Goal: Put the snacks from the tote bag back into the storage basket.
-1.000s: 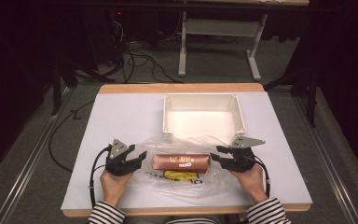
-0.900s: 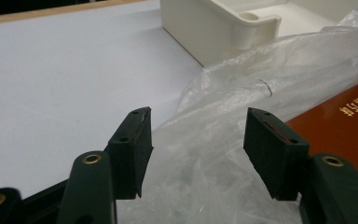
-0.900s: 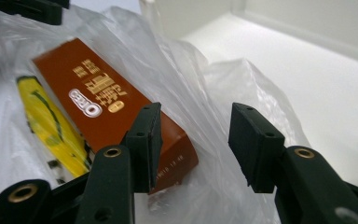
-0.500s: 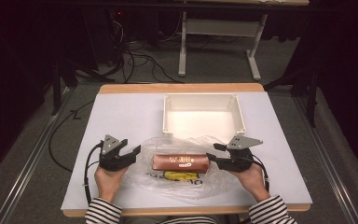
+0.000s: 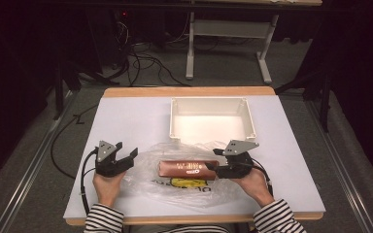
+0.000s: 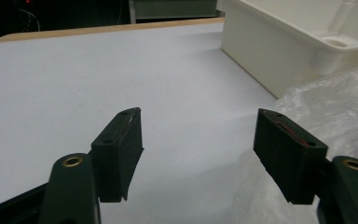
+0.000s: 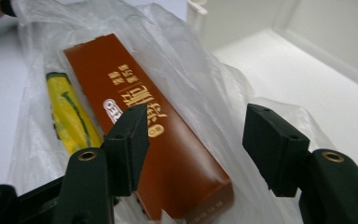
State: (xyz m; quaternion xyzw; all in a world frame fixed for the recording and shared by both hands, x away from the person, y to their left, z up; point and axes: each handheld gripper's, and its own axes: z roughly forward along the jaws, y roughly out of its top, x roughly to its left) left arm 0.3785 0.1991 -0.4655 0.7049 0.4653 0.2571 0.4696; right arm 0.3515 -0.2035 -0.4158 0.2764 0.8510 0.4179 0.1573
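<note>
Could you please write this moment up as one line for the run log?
left gripper: open, jaws just opening, beside bag | right gripper: open, jaws just opening, at brown box | white bin: empty

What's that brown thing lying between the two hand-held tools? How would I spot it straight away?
Start at the white open box at the far middle of the table; just in front of it lies a crumpled clear plastic bag. On the bag rests a long reddish-brown carton with gold lettering. A yellow printed item lies beside it, but the carton alone is brown and box-shaped.
</note>
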